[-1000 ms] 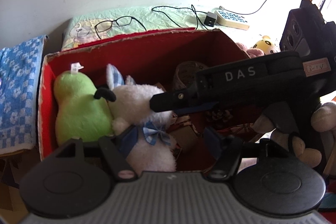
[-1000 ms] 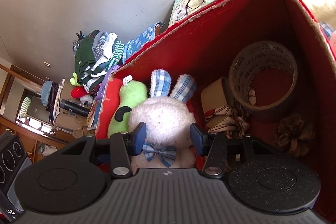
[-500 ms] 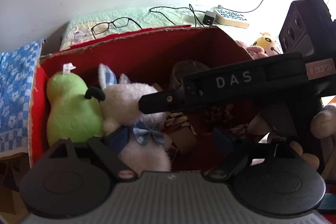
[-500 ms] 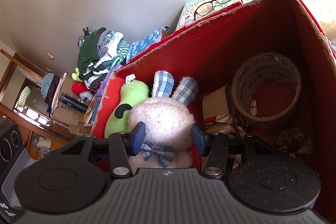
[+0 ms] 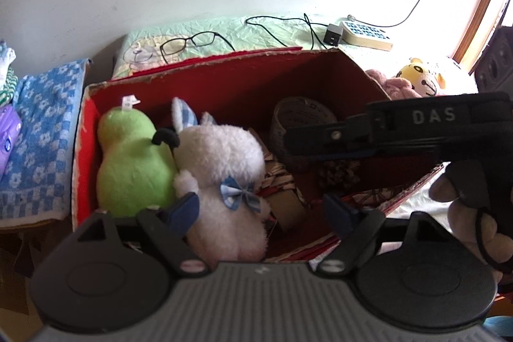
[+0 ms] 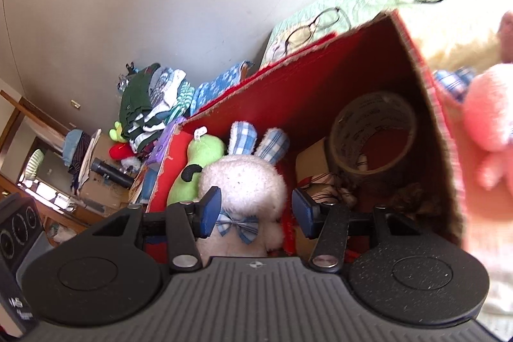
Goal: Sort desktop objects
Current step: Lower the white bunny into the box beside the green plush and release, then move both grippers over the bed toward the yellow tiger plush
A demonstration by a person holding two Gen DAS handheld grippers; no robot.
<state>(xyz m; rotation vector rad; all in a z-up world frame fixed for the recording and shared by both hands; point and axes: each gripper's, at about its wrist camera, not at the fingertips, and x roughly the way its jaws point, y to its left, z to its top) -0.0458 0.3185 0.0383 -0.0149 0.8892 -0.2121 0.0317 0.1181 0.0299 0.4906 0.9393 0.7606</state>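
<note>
**Box part-filled, soft toys still waiting outside**

We judge the sorting to be well under way but not finished. The red cardboard box (image 5: 224, 85) already holds a green pear plush (image 5: 131, 162) against its left wall, a white rabbit plush (image 5: 224, 169) touching the pear's right side, a roll of brown tape (image 6: 373, 133) standing on edge toward the far right corner, a small brown parcel with patterned wrapping (image 5: 282, 197) in the middle, and a pine cone (image 6: 410, 196) near the right wall. Outside the box's right wall we still see a pink plush (image 6: 490, 117) and a yellow plush (image 5: 416, 77); these look like what is left to put away. Glasses (image 5: 189, 40), a cable with a charger (image 5: 332, 36) and a white remote (image 5: 365, 34) lie on the pale green cloth behind the box; whether they belong to the task we cannot tell.

The rabbit sits upright in the near left half of the box, fluffy and white, with blue-checked ears and a blue-checked bow at its neck. It looks soft and easily squashed.

Our left gripper (image 5: 261, 210) has just been opening and stands wide over the box's near edge; the rabbit shows between its jaws, but the pads do not press on it. Our right gripper (image 6: 256, 210) stands about half open, its pads either side of the rabbit with a gap on each side, holding nothing.
</note>
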